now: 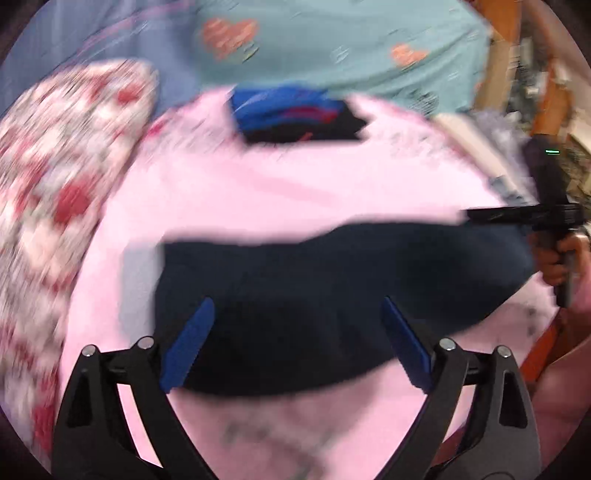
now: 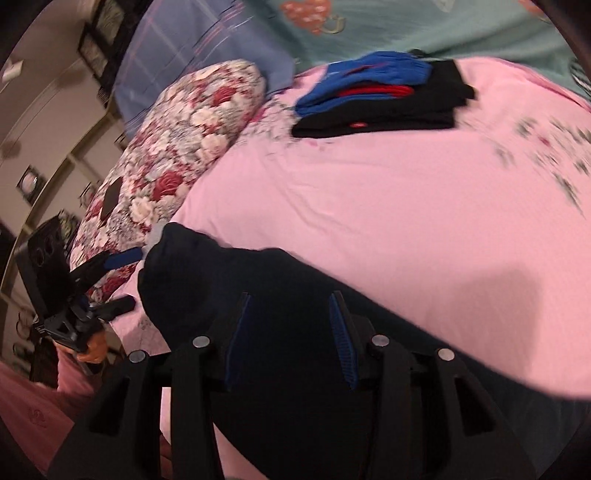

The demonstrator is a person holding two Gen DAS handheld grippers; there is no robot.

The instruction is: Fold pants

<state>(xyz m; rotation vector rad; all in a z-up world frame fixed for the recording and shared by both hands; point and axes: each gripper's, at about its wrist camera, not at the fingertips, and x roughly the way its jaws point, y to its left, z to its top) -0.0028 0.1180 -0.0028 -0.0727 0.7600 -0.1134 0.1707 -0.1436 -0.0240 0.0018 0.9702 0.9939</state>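
Dark navy pants [image 1: 332, 288] lie in a folded bundle on the pink bed sheet [image 1: 295, 184]. My left gripper [image 1: 297, 301] hovers over their near edge, blue pads spread wide, holding nothing; this view is motion-blurred. In the right wrist view the left gripper [image 2: 125, 282] stands open beside the pants' left end. My right gripper [image 2: 290, 295] sits low over the pants [image 2: 280, 280], its fingers partly apart with dark cloth below and between them. In the left wrist view the right gripper [image 1: 476, 216] points at the pants' right end, held by a hand [image 1: 557, 258].
A stack of folded blue, red and black clothes [image 2: 376, 92] sits at the far side of the sheet [image 2: 369, 203]. A floral pillow [image 2: 177, 147] lies on the left, with a teal heart-print blanket [image 1: 351, 48] behind. Wooden furniture [image 1: 509, 33] stands at the right.
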